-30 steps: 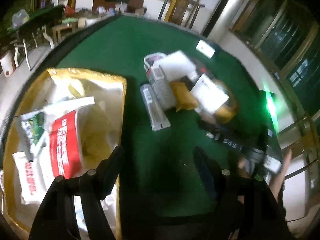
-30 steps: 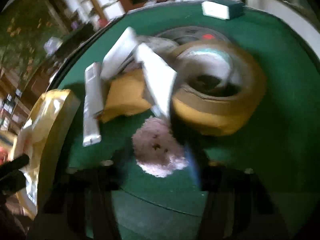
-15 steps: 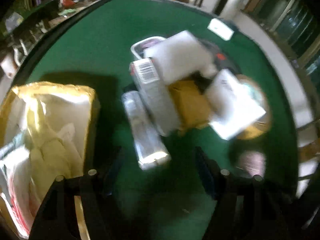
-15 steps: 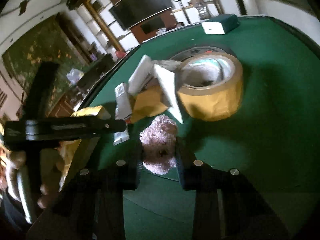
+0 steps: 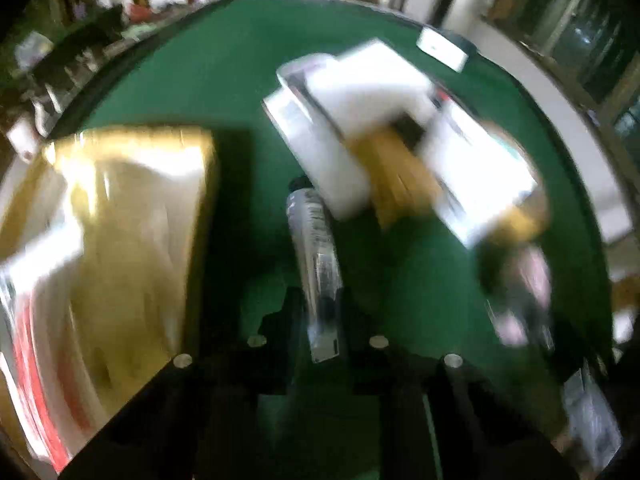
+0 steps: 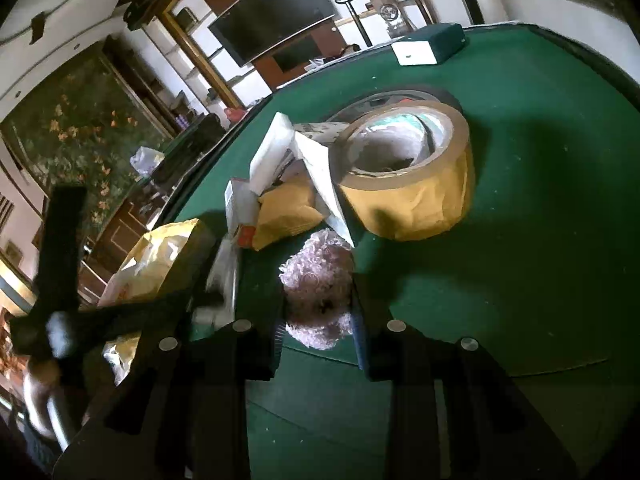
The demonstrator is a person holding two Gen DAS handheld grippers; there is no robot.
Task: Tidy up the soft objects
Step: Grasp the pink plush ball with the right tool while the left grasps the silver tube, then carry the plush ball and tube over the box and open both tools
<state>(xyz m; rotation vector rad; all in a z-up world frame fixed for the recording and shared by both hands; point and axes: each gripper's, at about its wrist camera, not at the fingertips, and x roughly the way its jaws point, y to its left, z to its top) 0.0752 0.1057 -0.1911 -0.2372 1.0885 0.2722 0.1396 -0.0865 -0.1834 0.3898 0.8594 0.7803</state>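
Green felt covers the table [image 6: 540, 208], and both grippers are down on it at once. On the left, the left gripper [image 5: 320, 320] has just been closing its jaws, and they now pinch the near end of a long clear-wrapped packet [image 5: 316, 256] that lies flat on the felt, pointing away toward the heap; the left wrist view is smeared, so the print on the packet can't be read. Just beside it sits the gold bag [image 5: 132, 208], mouth up, with white and red packaging inside. Over on the right, the right gripper [image 6: 318, 320] is clenched on the fluffy pink plush toy [image 6: 320, 280], a finger on each side of it, the toy resting on the felt at the near edge of the heap. Behind it, the yellow soft pack [image 6: 286, 212] leans among white boxes [image 6: 272, 152], and a wide roll of brown tape [image 6: 408, 172] stands touching the pile. Far back, near the table's edge, sits a small white-and-green box [image 6: 428, 46], well apart from everything else.
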